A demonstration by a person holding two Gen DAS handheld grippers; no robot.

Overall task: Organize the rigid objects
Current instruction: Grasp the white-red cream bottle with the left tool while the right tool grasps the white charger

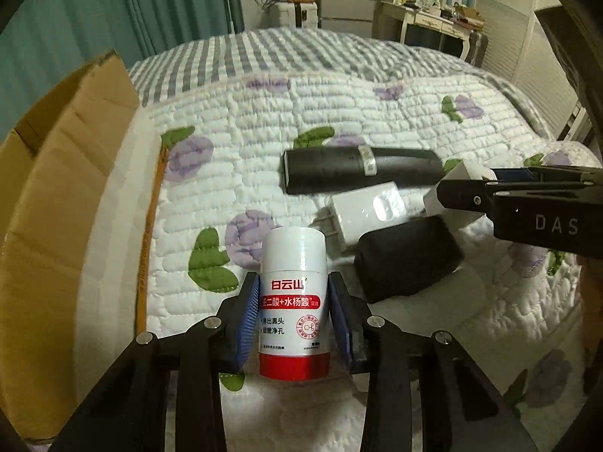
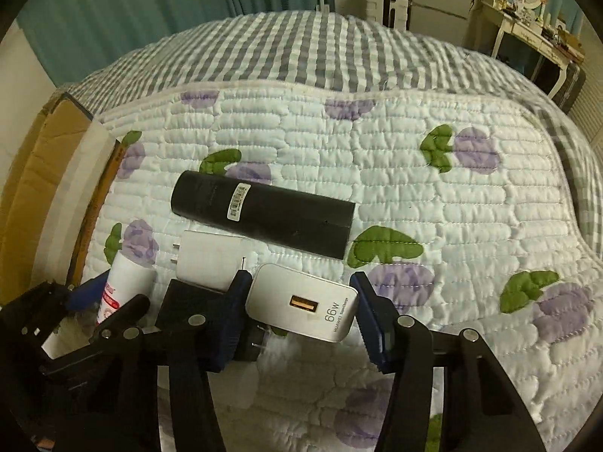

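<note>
1. Left gripper (image 1: 294, 312) has its blue pads pressed against both sides of a white cylindrical plastic bottle with a red base band and red label (image 1: 293, 301); it has hold of it, with the bottle's cap end pointing away over the quilt.
2. Right gripper (image 2: 299, 310) straddles a white 66W wall charger with an orange USB port (image 2: 301, 307); the left pad touches it, a sliver of gap shows at the right pad, so the grip looks not quite made.
3. Not yet sorted, all lying on the white quilted bedspread with purple flowers (image 2: 414, 196): a long black cylinder with a barcode sticker (image 2: 264, 214) on the far side, a second white plug adapter (image 2: 207, 260) just nearer, and a black soft-cornered block (image 1: 407, 260) touching it.
4. Brown cardboard box (image 1: 56, 203) stands open at the left; nothing shows inside from here. Judged: task barely begun.
5. Both grippers point steeply down, side by side, close together.
</note>
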